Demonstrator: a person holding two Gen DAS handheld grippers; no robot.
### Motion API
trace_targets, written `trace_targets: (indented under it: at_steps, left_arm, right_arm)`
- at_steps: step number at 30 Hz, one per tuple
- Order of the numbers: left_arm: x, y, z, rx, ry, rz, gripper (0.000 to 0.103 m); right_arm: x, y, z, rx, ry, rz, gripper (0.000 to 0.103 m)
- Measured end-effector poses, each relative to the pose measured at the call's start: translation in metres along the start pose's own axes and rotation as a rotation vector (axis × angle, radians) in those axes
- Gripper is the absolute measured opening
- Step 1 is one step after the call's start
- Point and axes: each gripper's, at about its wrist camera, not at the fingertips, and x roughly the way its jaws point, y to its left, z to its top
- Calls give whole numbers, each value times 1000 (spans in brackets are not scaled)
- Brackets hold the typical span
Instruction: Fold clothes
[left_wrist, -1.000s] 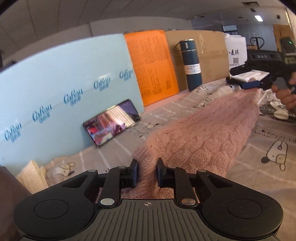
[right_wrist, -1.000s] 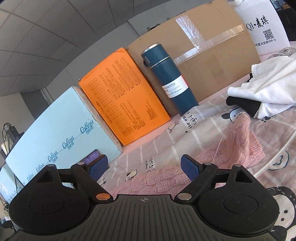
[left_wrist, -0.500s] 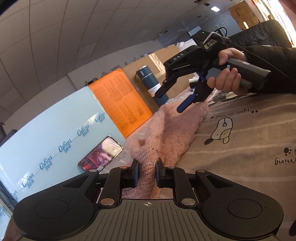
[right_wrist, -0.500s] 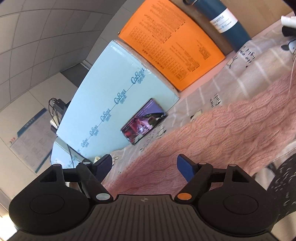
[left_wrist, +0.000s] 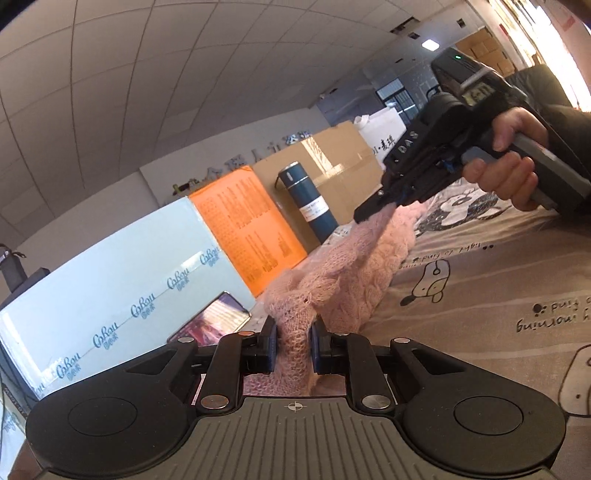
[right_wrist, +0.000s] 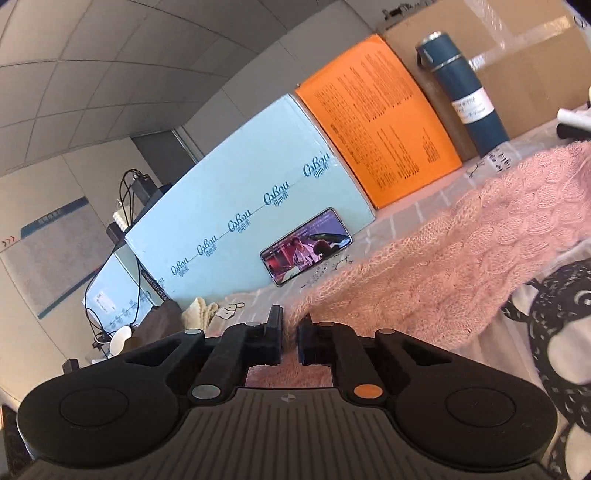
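Observation:
A pink cable-knit sweater (left_wrist: 354, 266) hangs stretched between both grippers above the cartoon-print bed sheet (left_wrist: 498, 295). My left gripper (left_wrist: 293, 345) is shut on a bunched edge of it. My right gripper (right_wrist: 290, 338) is shut on the other edge; the knit (right_wrist: 461, 251) spreads away to the right. In the left wrist view the right gripper (left_wrist: 369, 212) pinches the sweater's far end, held in a hand at the upper right.
Against the back stand a light blue foam board (right_wrist: 240, 206), an orange box (right_wrist: 380, 125), a cardboard box (left_wrist: 328, 166) and a dark blue bottle (right_wrist: 465, 92). A phone (right_wrist: 306, 251) leans on the blue board. White clothes (right_wrist: 576, 118) lie at the far right.
My right gripper has gone from open to shut on the sweater's edge. Both grippers have lifted, and the sweater now hangs taut between them.

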Motion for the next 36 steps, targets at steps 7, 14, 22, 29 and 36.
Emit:
trace_targets:
  at_steps: [7,14,22,29,36]
  left_arm:
    - [-16,3,-9,-39,155,-214,21]
    - [-25,3,-21,-85,239,-268,57]
    - [-32,38,-16,-363,104,-33,95]
    - [-6,67,-27,-583,144,183,95]
    - [-7,79,-35,-670,160,263,97]
  right_arm:
    - [-47,15,-44,-45,60,-81,7]
    - [-66,-3,-52,-11,119,-139,57]
    - [-107,-49,-20,67,-68,-340,72]
    - [-106,-119,14,240,-190,-701,68]
    - [-87,-118,27,100,-189,-743,12]
